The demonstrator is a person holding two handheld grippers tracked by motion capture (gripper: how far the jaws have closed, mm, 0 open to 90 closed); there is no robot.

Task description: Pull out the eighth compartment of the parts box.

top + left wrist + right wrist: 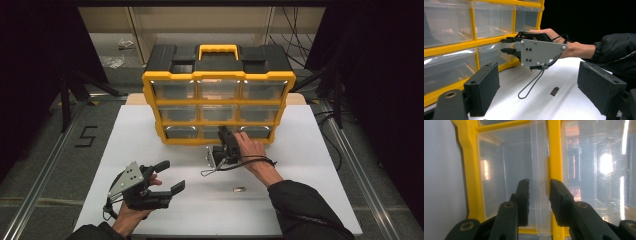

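Right gripper [539, 188] jaws narrowed around drawer handle [539, 195], small gaps | left gripper [539, 87] jaws spread, holding nothing

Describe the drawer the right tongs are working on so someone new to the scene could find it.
On the white table stands a yellow-framed drawer cabinet with three rows of three clear drawers. Go to the bottom row and take the middle drawer. It is the one with the right tongs at its front, their pads set either side of its clear pull tab.
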